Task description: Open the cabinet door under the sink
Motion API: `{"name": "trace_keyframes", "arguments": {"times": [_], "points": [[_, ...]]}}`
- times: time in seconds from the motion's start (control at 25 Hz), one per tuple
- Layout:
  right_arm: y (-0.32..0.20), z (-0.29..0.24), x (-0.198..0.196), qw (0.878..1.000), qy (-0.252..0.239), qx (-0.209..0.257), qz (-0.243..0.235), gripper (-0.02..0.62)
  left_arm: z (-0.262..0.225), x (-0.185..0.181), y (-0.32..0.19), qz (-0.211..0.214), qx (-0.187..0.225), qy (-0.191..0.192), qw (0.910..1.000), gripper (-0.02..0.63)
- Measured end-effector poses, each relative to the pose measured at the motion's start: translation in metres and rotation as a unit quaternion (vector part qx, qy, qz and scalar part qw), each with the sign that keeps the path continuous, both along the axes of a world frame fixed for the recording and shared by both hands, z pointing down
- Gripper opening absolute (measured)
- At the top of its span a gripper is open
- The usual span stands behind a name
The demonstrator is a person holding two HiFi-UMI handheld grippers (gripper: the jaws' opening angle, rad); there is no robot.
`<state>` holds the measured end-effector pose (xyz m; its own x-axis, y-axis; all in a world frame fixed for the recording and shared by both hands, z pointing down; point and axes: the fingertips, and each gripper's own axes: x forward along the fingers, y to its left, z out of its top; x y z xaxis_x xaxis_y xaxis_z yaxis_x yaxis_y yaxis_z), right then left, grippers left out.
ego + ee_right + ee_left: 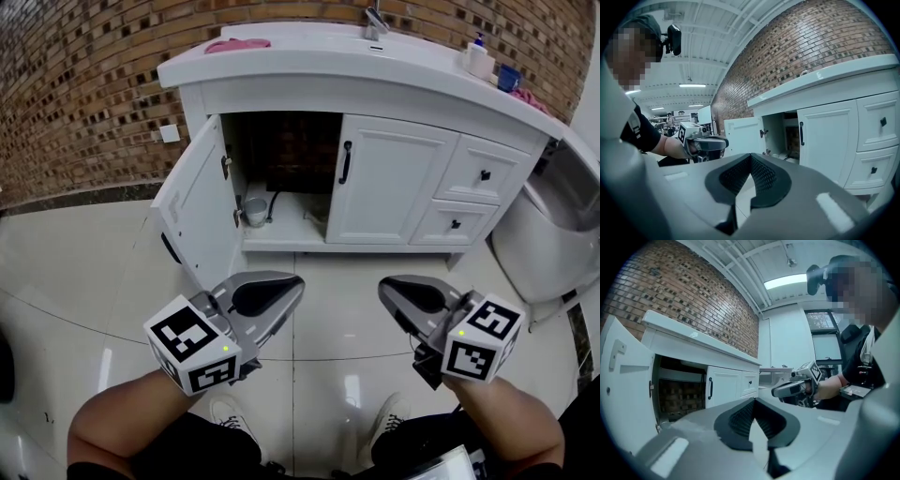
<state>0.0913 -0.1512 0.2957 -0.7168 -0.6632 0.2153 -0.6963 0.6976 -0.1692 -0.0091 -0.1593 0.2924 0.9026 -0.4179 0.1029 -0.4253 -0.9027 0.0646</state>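
The white sink cabinet (375, 89) stands against the brick wall. Its left door (192, 211) hangs swung out to the left, and the dark inside with a pale cup (254, 211) shows. The right door (389, 183), with a black handle (345, 162), is closed. My left gripper (281, 291) floats over the floor in front of the open door, shut and empty, apart from the door. My right gripper (394, 292) hovers beside it, also shut with nothing in it. The open door (623, 394) fills the left of the left gripper view, and the open door (743, 136) shows mid-frame in the right gripper view.
Two drawers (483, 173) sit right of the closed door. On the counter are a faucet (375, 23), a pink cloth (236, 44) and a soap bottle (478, 58). A white fixture (553, 225) stands at the right. My shoes (225, 412) rest on the glossy tile floor.
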Motion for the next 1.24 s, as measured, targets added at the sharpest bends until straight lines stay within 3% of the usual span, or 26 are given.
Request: {"name": "trace_keyframes", "arguments": {"times": [1.24], "points": [[-0.0001, 0.0007, -0.0085, 1.0, 0.0, -0.008, -0.018, 0.006, 0.001, -0.0055, -0.003, -0.008, 0.009, -0.011, 0.9999, 0.006]]}}
